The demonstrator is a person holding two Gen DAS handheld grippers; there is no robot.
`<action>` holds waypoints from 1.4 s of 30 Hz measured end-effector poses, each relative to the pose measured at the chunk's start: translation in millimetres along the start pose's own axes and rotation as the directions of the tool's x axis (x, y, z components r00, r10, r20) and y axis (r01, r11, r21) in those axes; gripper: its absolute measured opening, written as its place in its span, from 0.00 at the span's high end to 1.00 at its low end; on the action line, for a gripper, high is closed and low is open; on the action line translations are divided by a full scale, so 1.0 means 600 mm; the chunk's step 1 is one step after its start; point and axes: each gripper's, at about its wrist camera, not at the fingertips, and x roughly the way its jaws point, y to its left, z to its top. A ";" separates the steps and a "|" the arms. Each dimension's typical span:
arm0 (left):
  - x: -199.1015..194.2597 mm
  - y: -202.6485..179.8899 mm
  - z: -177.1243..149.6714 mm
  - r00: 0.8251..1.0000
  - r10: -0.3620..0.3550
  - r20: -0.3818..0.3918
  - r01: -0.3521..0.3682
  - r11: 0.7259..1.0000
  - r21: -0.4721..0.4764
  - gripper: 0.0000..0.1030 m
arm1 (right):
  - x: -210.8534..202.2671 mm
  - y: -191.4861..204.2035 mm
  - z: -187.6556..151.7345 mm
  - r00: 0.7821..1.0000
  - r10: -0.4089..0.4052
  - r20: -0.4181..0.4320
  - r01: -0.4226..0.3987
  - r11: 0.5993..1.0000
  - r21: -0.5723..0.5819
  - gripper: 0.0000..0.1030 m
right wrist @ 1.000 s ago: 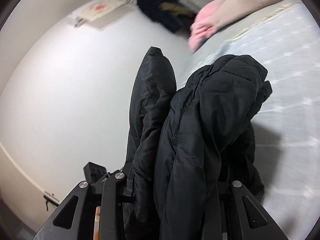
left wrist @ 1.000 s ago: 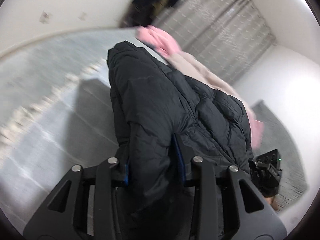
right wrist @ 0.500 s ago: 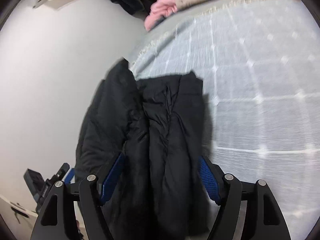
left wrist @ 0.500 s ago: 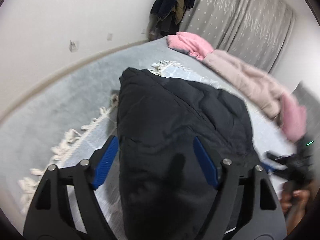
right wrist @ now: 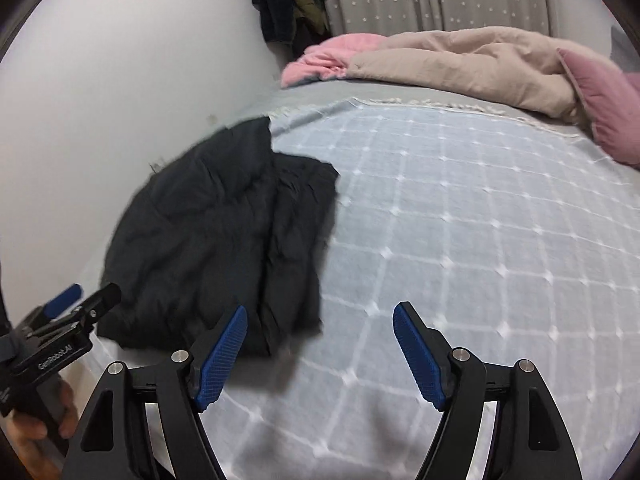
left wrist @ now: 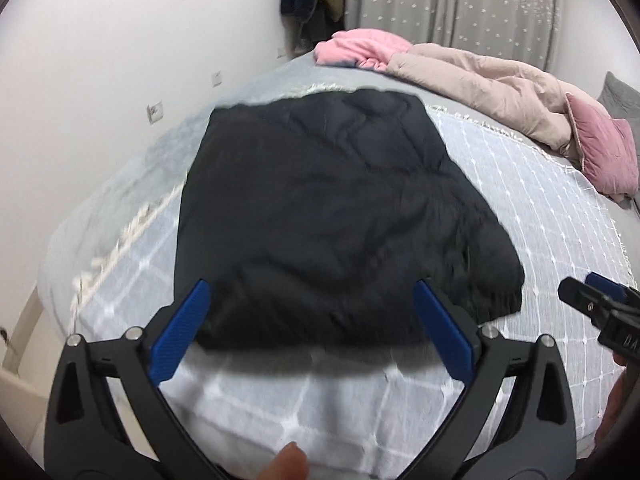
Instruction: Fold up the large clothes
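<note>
The left gripper [left wrist: 310, 332] has just been opening its jaws; they now stand released, clear of the black quilted puffer jacket [left wrist: 332, 220], which lies just beyond them, dead ahead. The jacket rests folded into a rough rectangle on the near left part of the bed's pale blue grid-patterned blanket [left wrist: 520, 208], its long axis running from near to far. It looks soft and puffy, though blur hides the seams, so the fold is probably 2 layers at least. The right gripper [right wrist: 320, 350] has likewise just opened, nothing between its jaws; the jacket lies to its left, beyond its left pad. The left hand is therefore nearer for any next fold.
</note>
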 end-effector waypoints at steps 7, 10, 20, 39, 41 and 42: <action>-0.012 -0.024 -0.039 0.999 0.021 -0.028 -0.022 0.999 -0.032 0.02 | -0.003 0.028 -0.047 0.996 -0.088 -0.021 0.085 0.992 -0.095 0.21; -0.009 -0.031 -0.048 0.999 0.032 -0.036 -0.033 0.999 -0.035 0.02 | 0.013 0.039 -0.058 0.994 -0.106 -0.038 0.100 0.984 -0.148 0.21; 0.003 -0.035 -0.056 0.997 0.035 -0.063 -0.038 0.998 -0.043 0.02 | 0.020 0.045 -0.070 0.992 -0.121 -0.043 0.110 0.975 -0.193 0.21; 0.006 -0.033 -0.058 0.997 0.046 -0.064 -0.048 0.998 -0.037 0.02 | 0.022 0.044 -0.073 0.992 -0.115 -0.044 0.105 0.975 -0.198 0.21; 0.006 -0.033 -0.058 0.997 0.046 -0.066 -0.048 0.998 -0.036 0.02 | 0.023 0.044 -0.073 0.993 -0.114 -0.044 0.103 0.975 -0.198 0.21; 0.007 -0.033 -0.058 0.997 0.045 -0.067 -0.048 0.998 -0.035 0.02 | 0.023 0.044 -0.072 0.993 -0.113 -0.044 0.102 0.975 -0.198 0.21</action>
